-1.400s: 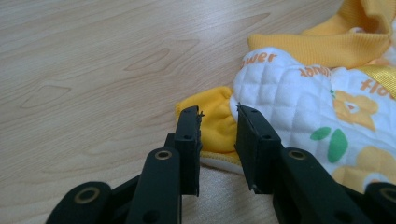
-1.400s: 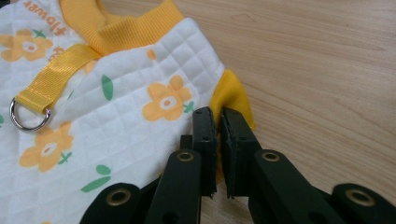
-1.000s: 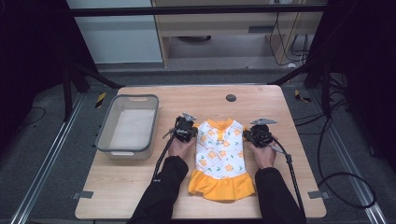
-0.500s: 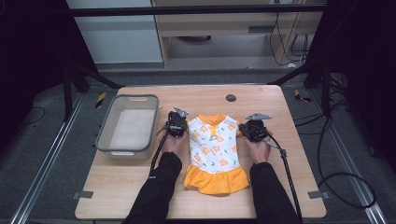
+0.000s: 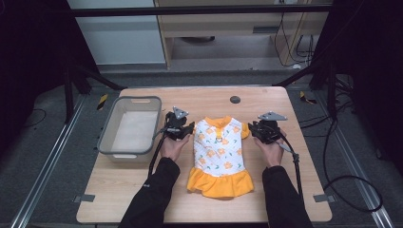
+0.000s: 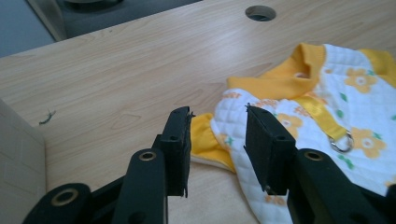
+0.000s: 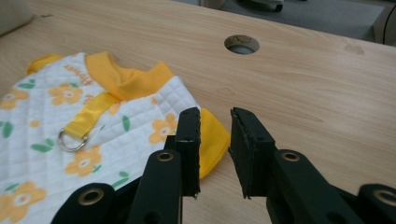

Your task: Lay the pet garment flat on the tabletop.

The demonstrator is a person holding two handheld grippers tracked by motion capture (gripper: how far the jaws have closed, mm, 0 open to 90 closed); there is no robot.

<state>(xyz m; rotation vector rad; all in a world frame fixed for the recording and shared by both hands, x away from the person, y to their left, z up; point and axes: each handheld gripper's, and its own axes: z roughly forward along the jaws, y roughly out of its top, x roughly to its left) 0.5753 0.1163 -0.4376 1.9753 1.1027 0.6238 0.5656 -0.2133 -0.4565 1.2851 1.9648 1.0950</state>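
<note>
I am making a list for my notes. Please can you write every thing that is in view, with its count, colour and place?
dress: one, white with orange flowers, yellow collar, sleeves and skirt, flat at table centre
metal ring: one, silver, on the dress's yellow strap
bin: one, grey, table's left side
table: one, light wood, with a round hole near the far edge
left tongs: one, black, jaws just opened, above the dress's left sleeve
right tongs: one, black, jaws just opened, above the right sleeve
sleeves of the person: two, black, near edge
</note>
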